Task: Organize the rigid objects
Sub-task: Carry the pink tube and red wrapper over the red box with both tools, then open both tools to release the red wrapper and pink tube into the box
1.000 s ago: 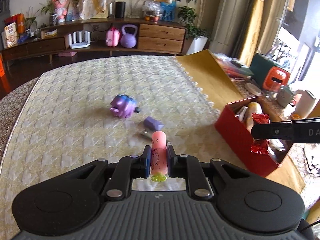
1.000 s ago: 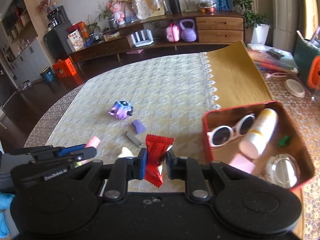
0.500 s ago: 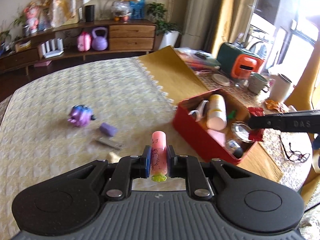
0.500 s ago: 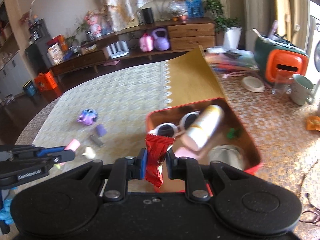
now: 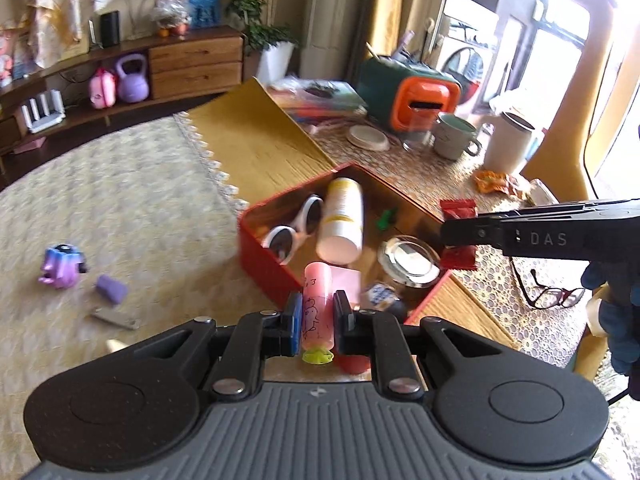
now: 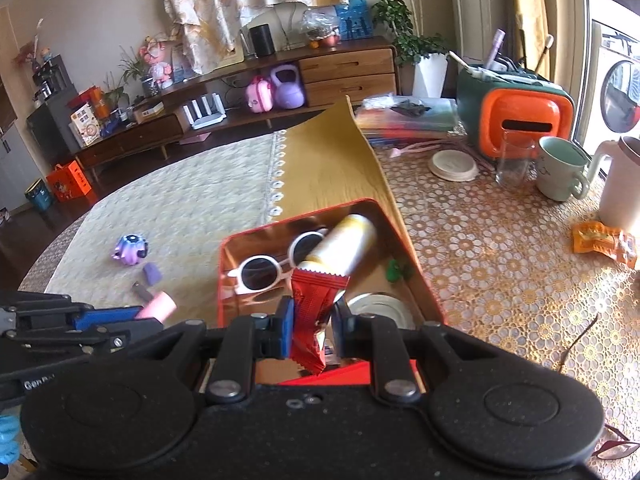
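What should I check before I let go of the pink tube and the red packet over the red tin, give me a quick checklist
1. Left gripper shut on the pink tube: ok.
2. Right gripper shut on the red packet: ok.
3. Red packet over the open red tin: ok.
4. Pink tube past the tin's near wall: cannot tell; it looks right at the edge.
5. Free space in the tin: not ok in the middle, where the white sunglasses, white bottle and round lid lie.
6. Purple toy and purple block left on the cloth: not ok.
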